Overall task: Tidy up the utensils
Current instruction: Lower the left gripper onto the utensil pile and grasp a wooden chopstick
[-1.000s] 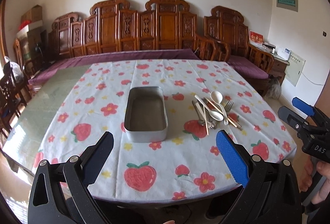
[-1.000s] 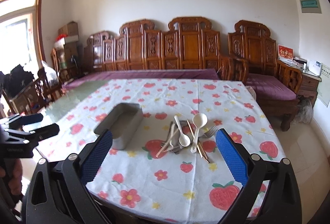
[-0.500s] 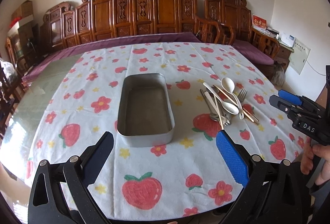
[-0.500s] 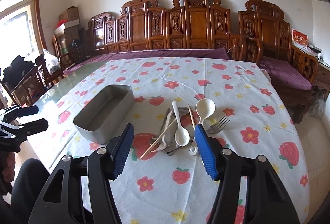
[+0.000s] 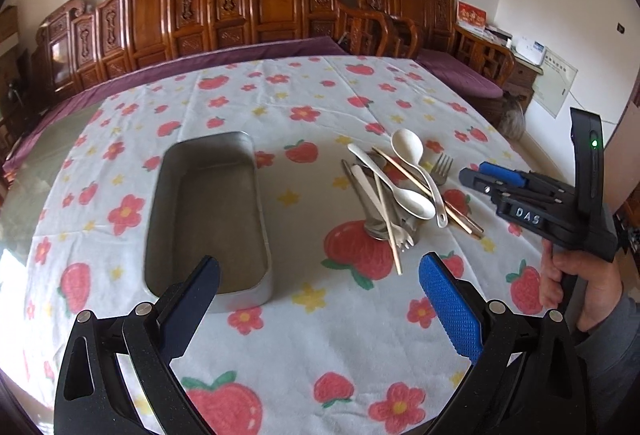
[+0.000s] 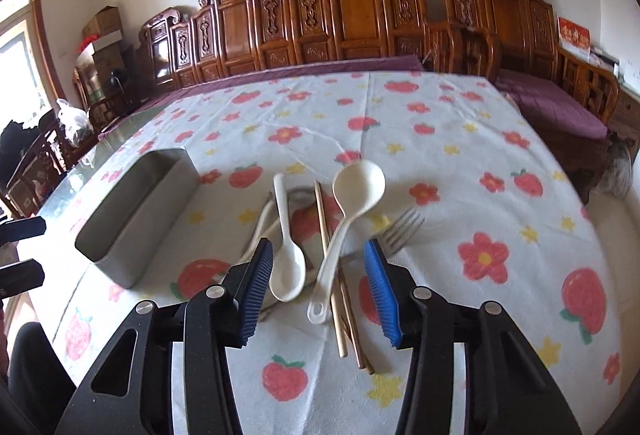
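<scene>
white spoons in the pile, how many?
2. A round-bowled ladle spoon on the right of the pile, and an oval spoon left of it, bowl toward the camera. More could be hidden under the heap.

A white tablecloth (image 5: 328, 103) printed with red strawberries and flowers carries cream spoons (image 6: 356, 187) and a grey tin (image 5: 208, 211).

Soft daylight from a window (image 6: 16, 47) at the left fills the room, glaring off the bare edge of the surface (image 5: 24, 179). Shadows stay faint. Fisheye distortion bows the carved bench (image 6: 360, 7); frame corners go black, nearby details slightly blurred.
</scene>
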